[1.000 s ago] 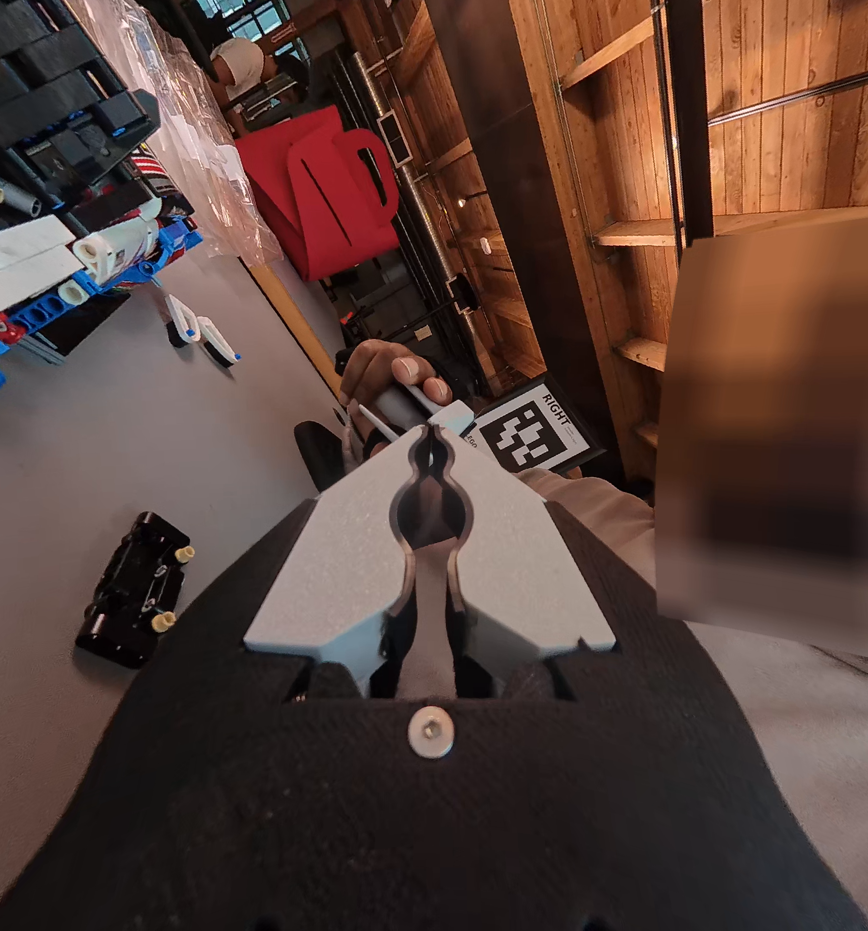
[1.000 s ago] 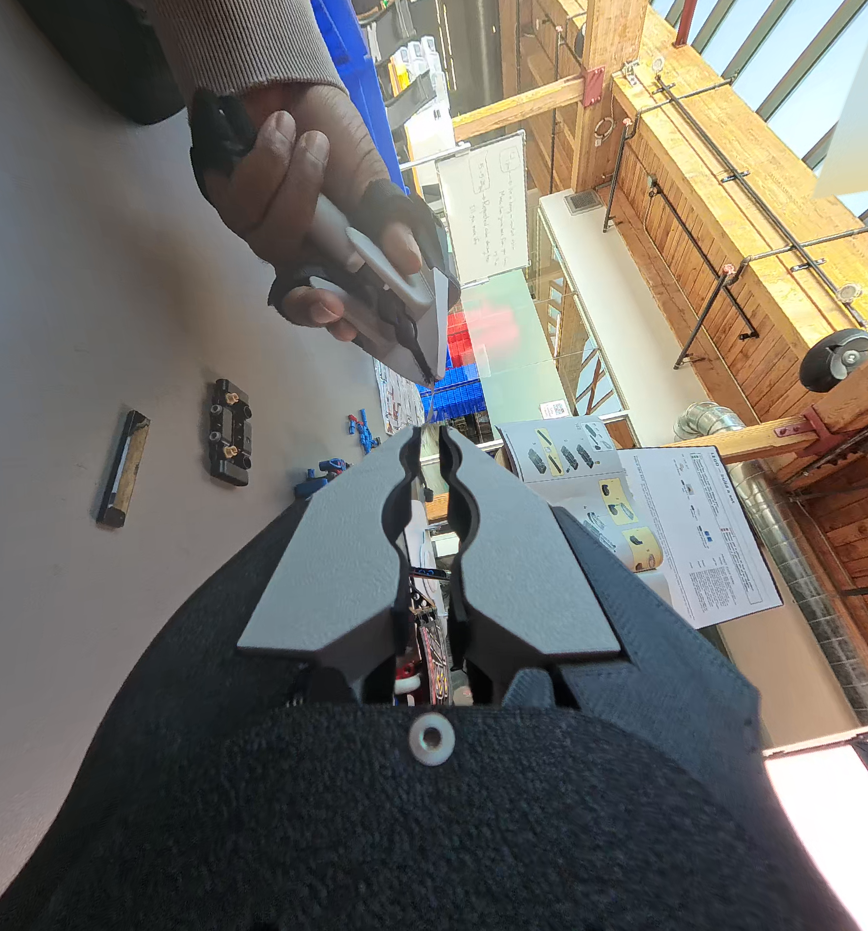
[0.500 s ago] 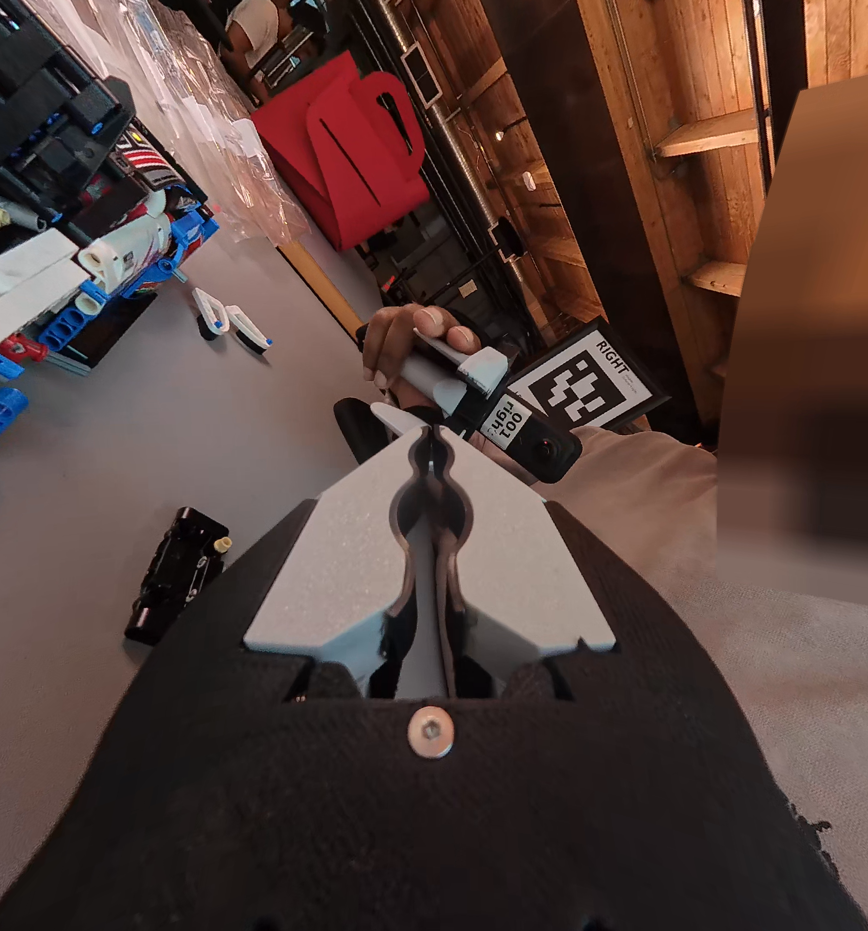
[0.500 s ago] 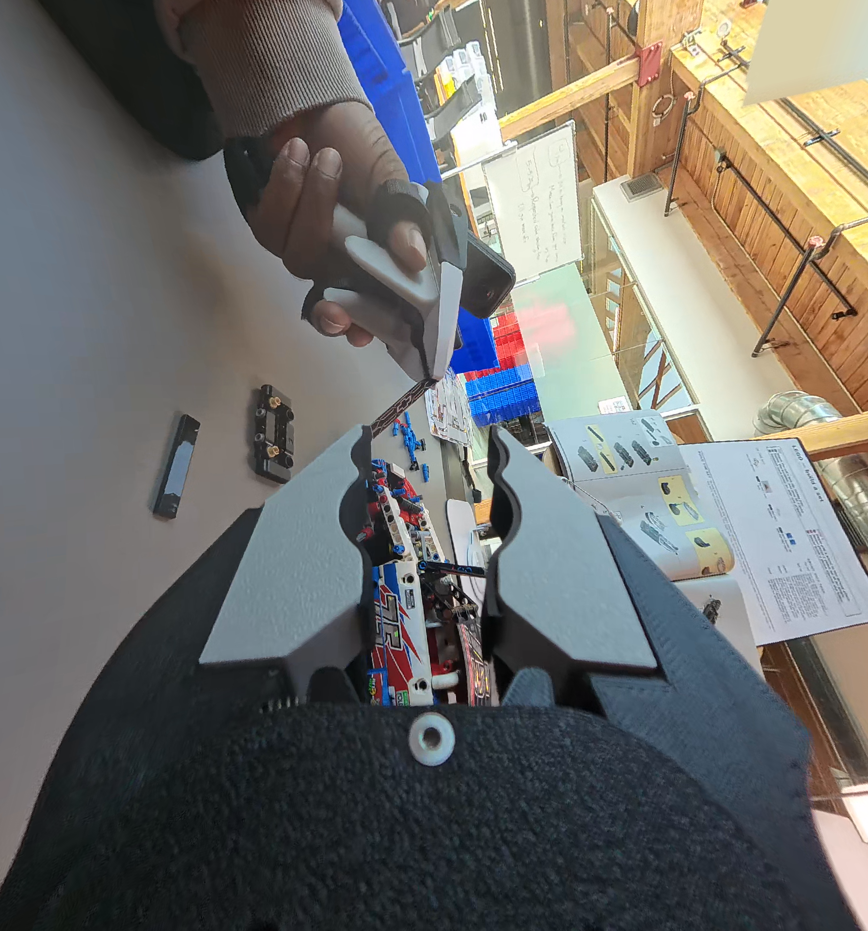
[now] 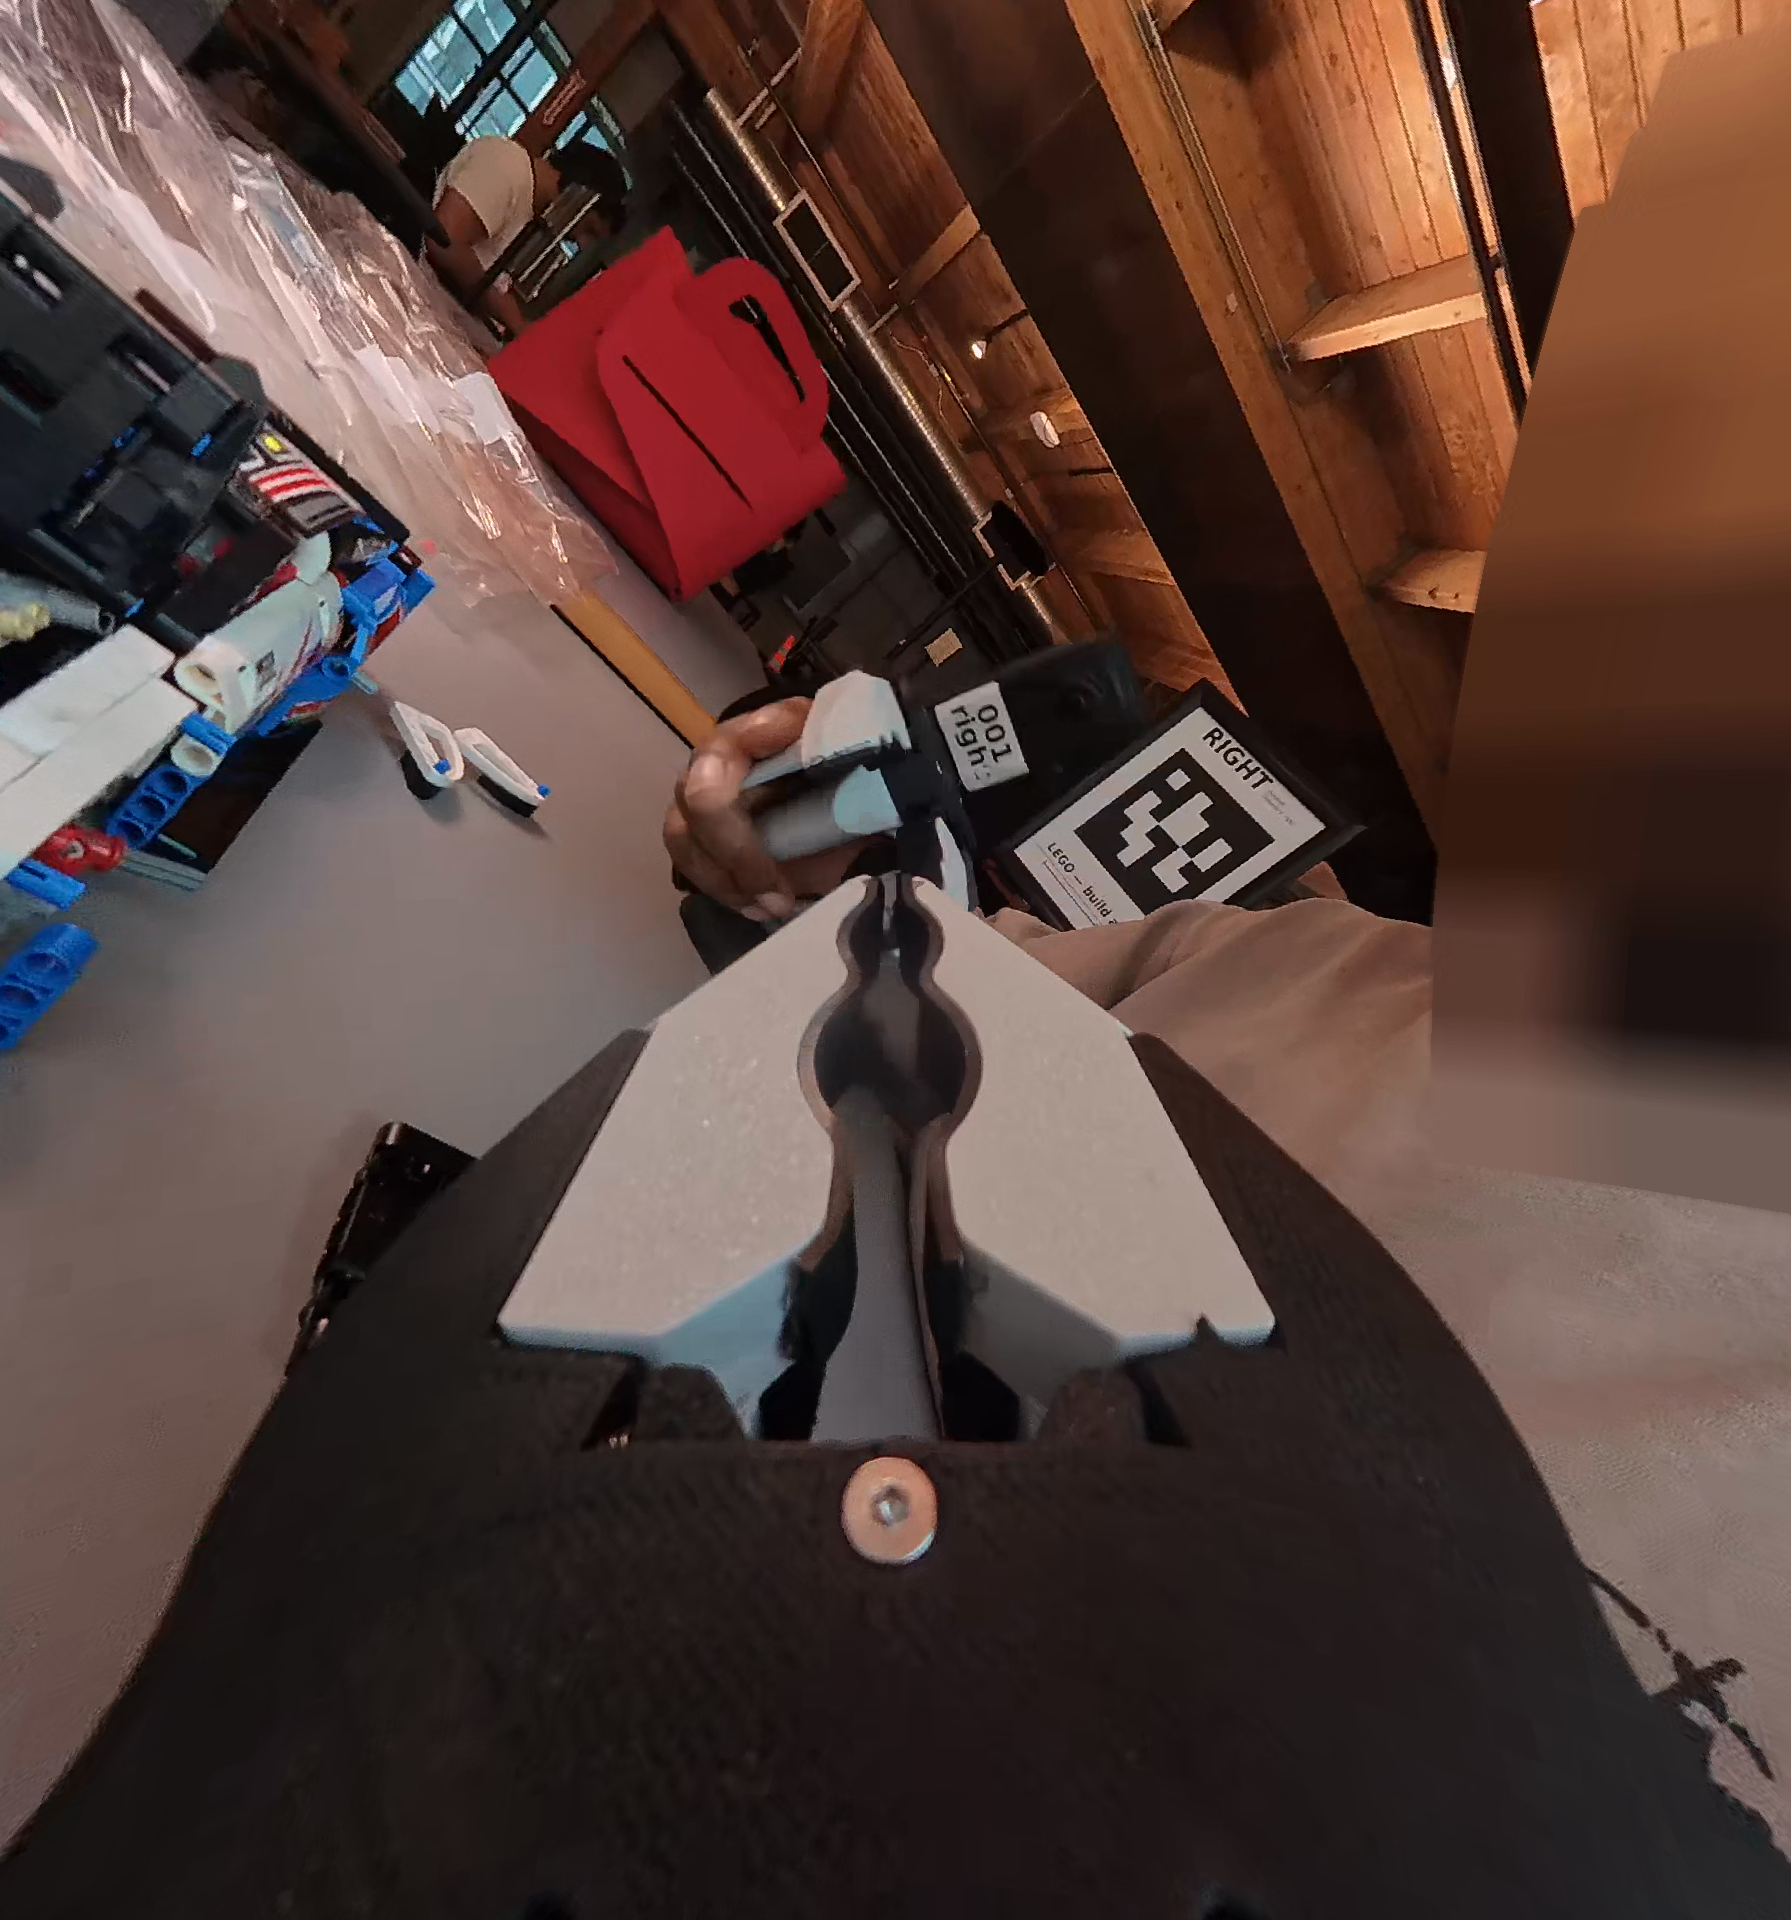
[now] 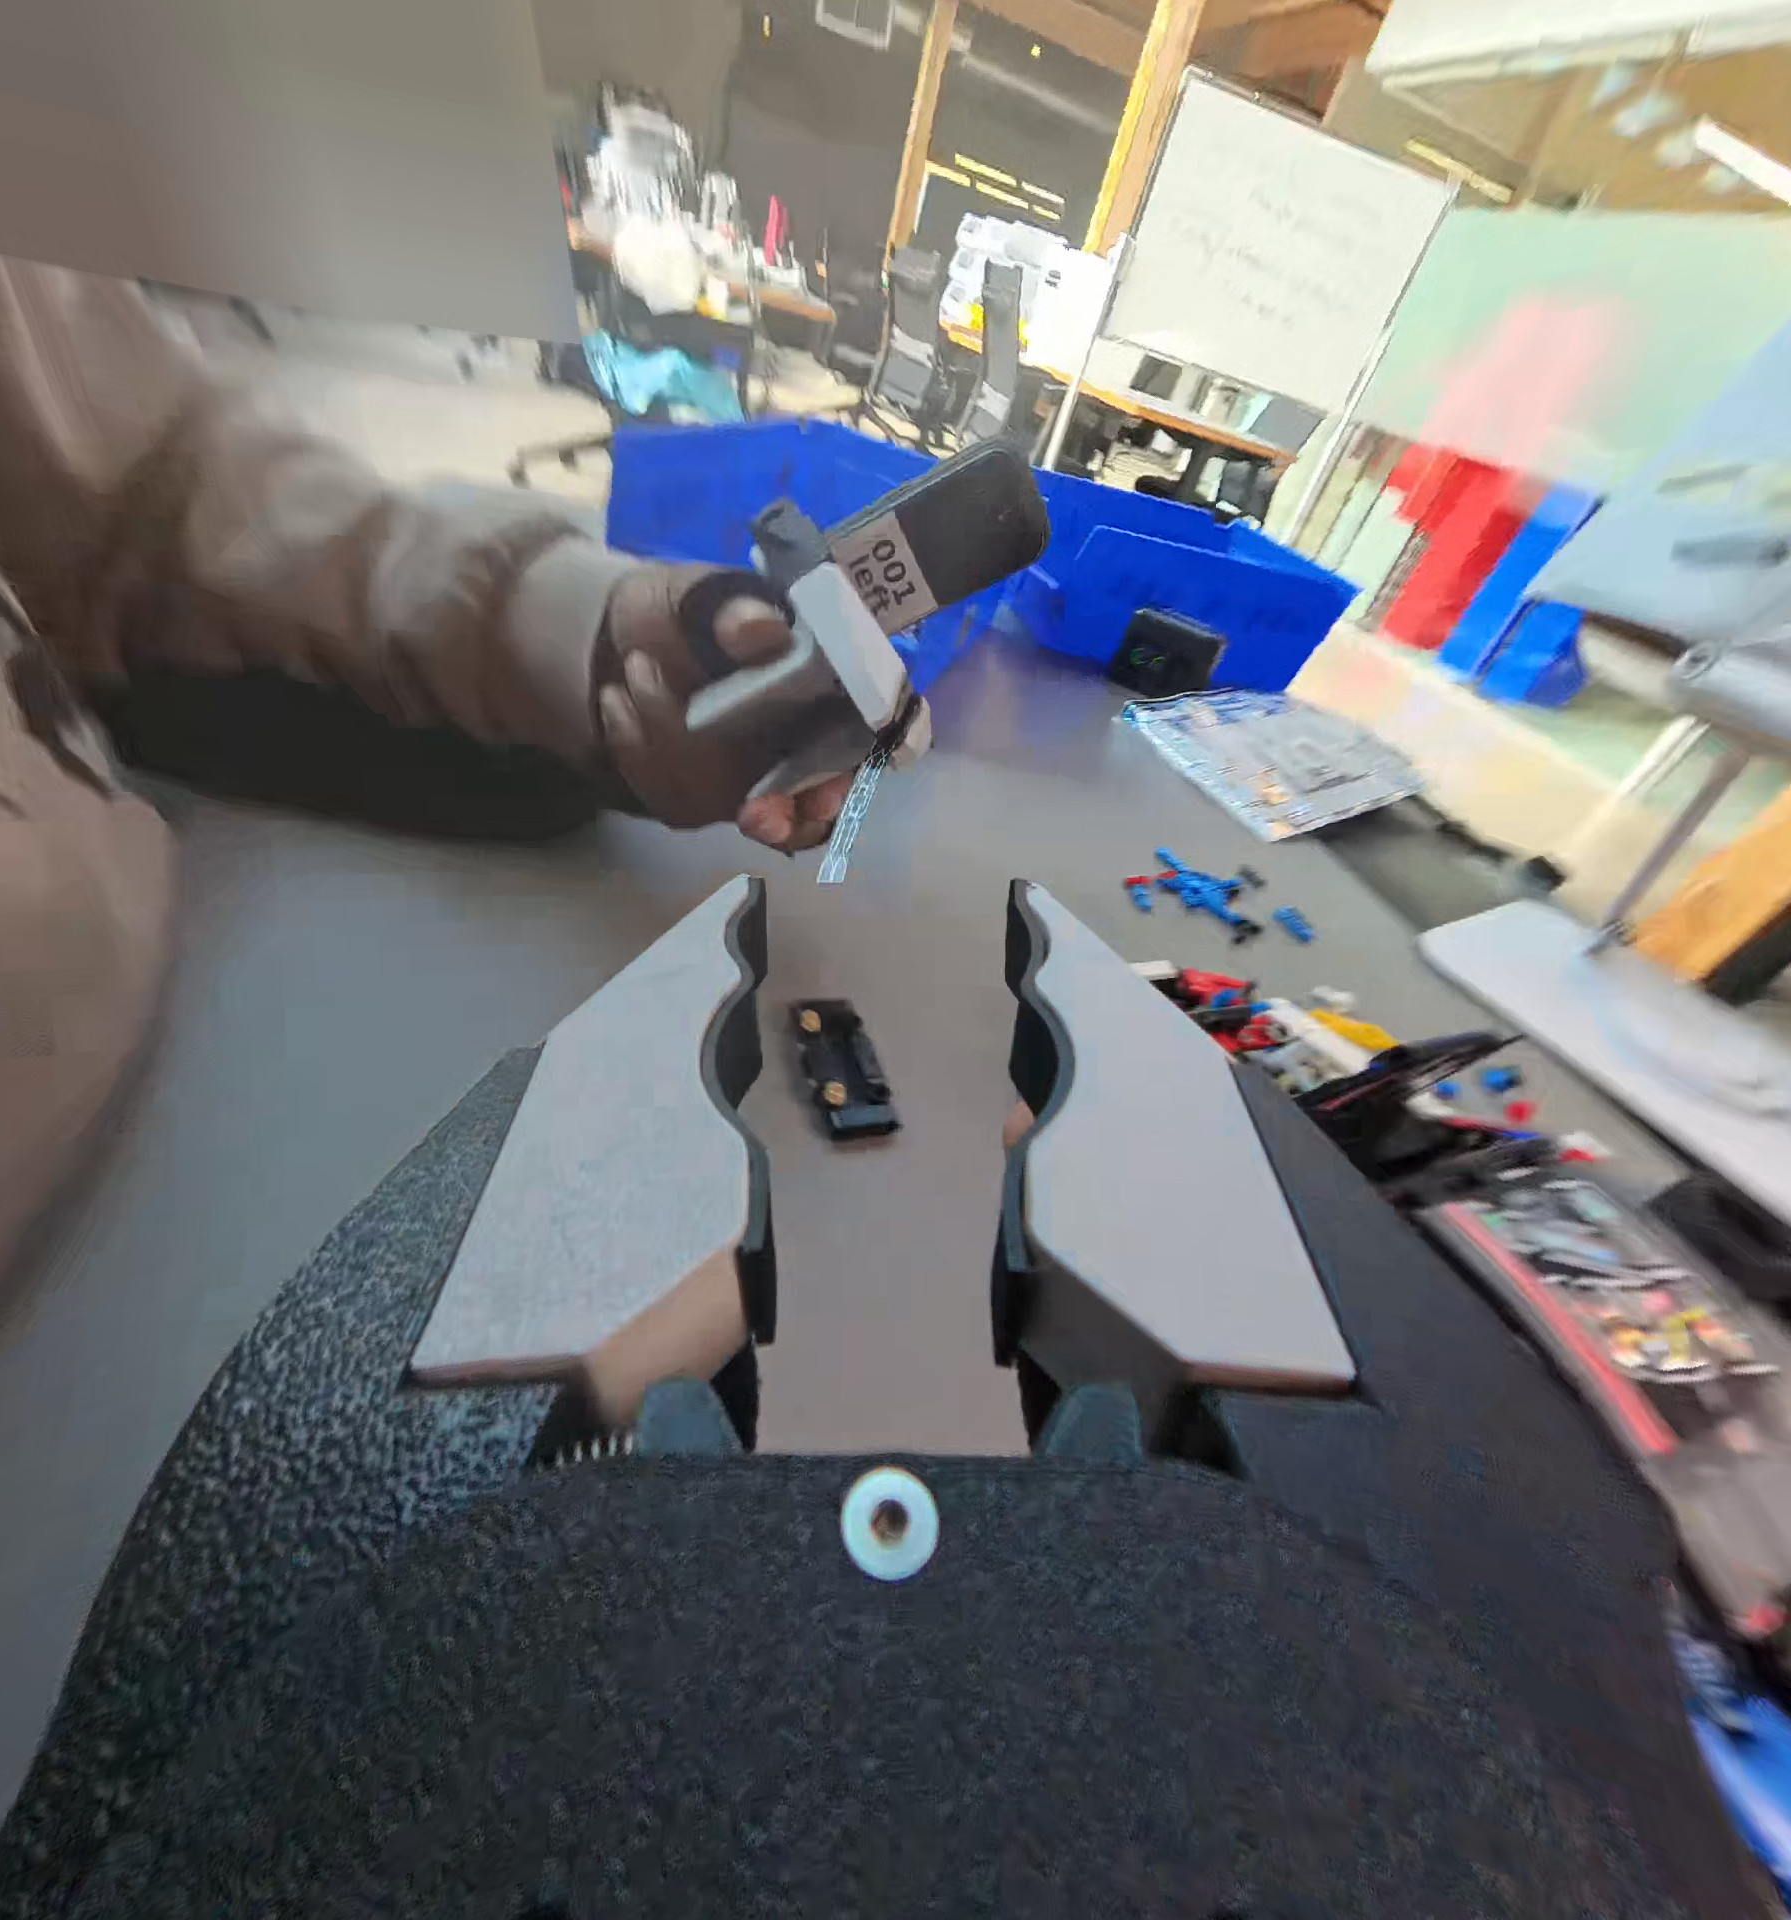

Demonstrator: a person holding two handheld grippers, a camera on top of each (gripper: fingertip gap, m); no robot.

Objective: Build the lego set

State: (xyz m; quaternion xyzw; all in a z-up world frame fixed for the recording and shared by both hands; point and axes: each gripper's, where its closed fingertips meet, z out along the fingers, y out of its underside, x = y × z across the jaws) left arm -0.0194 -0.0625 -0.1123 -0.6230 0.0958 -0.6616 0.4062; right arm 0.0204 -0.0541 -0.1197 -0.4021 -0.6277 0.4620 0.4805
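My left gripper is shut on a thin dark beam with holes. In the right wrist view the beam hangs from the left gripper, held in a hand above the table. My right gripper is wide open and empty. A black lego piece with tan pins lies on the grey table, seen between the right gripper's fingers and below them. The same piece is half hidden behind my left gripper's body. The right gripper shows in the left wrist view, close beyond my left fingertips.
The large part-built model stands on the table, also seen in the right wrist view. Loose blue parts, two white parts, a blue beam, a booklet, a blue bin and plastic bags lie around. Some 5 cm of space lies between my two pairs of fingers.
My right gripper has opened wide and swung round, now level over the black piece. My left gripper stays shut on the thin beam and has shifted slightly.
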